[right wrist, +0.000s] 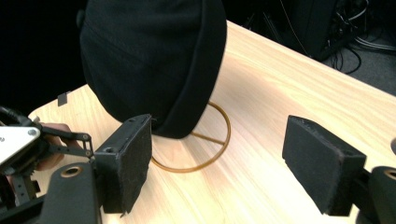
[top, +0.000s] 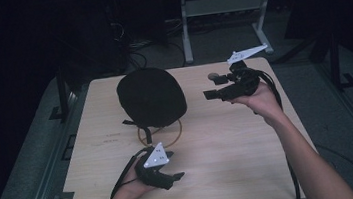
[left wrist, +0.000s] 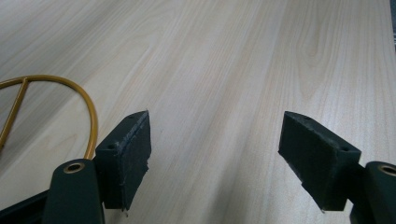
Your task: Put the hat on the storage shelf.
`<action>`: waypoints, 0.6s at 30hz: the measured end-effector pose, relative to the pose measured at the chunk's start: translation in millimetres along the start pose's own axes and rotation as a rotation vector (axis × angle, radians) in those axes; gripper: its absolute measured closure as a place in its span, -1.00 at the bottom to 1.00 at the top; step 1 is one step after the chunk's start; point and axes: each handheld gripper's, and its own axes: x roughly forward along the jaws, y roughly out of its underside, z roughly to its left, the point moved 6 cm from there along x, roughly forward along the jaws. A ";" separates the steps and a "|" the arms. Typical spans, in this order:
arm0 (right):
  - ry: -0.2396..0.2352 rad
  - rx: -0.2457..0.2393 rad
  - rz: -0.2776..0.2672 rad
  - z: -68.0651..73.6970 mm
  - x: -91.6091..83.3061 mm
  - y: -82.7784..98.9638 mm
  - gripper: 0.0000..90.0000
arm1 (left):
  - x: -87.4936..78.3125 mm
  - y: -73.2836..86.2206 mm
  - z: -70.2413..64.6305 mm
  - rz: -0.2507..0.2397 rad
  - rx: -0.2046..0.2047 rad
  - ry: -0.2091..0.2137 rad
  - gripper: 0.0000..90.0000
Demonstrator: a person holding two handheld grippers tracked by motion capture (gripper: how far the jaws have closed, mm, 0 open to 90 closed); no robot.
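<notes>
Jaws on both the left gripper [top: 165, 173] and right gripper [top: 218, 88] are apart, and a clumsy grab could knock the hat [top: 151, 96] off its stand [top: 161, 140].

The pale, light-wood tabletop [top: 230, 148] carries a fine straight grain of faint tan streaks. On its far left part sits a plain black dome-shaped fabric hat [top: 151, 96], unpatterned, over a thin brass-gold wire ring stand [top: 175, 139]. The left hand-held gripper [top: 173, 173] at the near edge is black with a light grey three-cornered plate; the right hand-held gripper [top: 210, 94], far right, is black likewise, with matt black pads [right wrist: 324, 163]. The floor [top: 348, 125] around is dull grey.
</notes>
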 end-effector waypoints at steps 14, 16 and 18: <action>0.007 0.030 0.009 -8.0 -14.6 35.0 -0.51 | -0.6 0.3 -0.2 -0.007 -0.011 0.016 -0.45; 0.004 0.035 0.017 -8.4 -15.7 40.9 -0.52 | -0.9 0.2 0.1 -0.013 -0.015 0.017 -0.45; 0.006 0.039 0.014 -9.5 -16.8 45.6 -0.52 | -1.0 0.9 0.3 -0.011 -0.020 0.016 -0.45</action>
